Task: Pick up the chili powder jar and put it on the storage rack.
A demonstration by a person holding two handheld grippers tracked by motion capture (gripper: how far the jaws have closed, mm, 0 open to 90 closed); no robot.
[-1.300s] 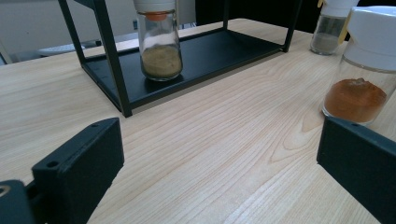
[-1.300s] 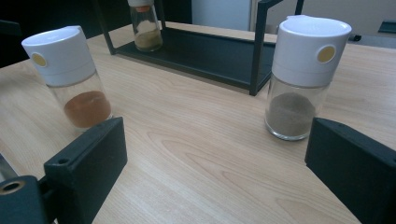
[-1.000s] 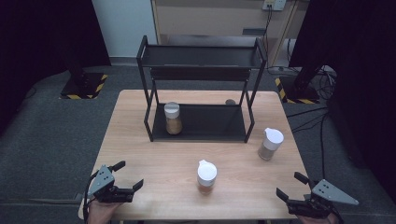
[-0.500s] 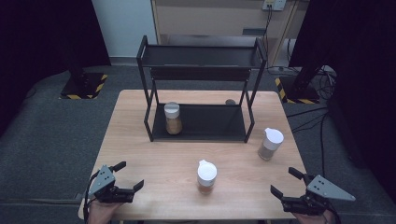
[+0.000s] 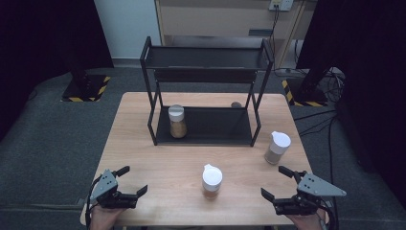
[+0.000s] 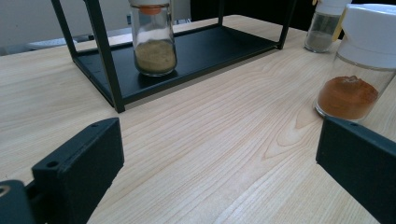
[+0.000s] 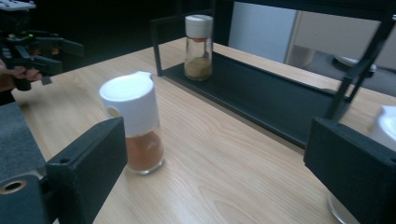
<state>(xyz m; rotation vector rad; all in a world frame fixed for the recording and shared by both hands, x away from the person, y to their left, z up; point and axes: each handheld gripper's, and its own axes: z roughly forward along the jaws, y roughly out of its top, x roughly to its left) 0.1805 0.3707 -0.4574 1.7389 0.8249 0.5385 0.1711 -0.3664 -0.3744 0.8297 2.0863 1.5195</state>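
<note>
1. right now your left gripper (image 5: 130, 182) sits at the near left corner of the table (image 5: 143, 143), jaws spread wide with bare wood between them; it grips nothing.
2. your right gripper (image 5: 278, 184) is at the near right edge, jaws also wide apart and empty, with its grey plate on top.
3. the orange spice jar (image 5: 211, 180) stands upright with its white cap on, roughly midway between your two grippers and a little ahead of them; it touches neither.
4. along your left gripper's jaws, that orange spice jar (image 6: 356, 70) is ahead and to the right, just beyond the right jaw tip.
5. along your right gripper's jaws, the same jar (image 7: 134, 128) is close ahead on the left, just behind the left jaw tip.
6. the grey spice jar (image 5: 276, 147) stands upright just ahead of your right gripper, near the rack's right front leg, apart from both.
7. the black rack (image 5: 206, 60) stands farther ahead of both grippers, at the far middle of the table.
8. the tan spice jar (image 5: 177, 121) stands upright at the left end of the rack's bottom shelf, well apart from both grippers.
9. from your right gripper, your left gripper (image 7: 32, 44) shows far off at the upper left, held in your hand (image 7: 14, 77).
</note>
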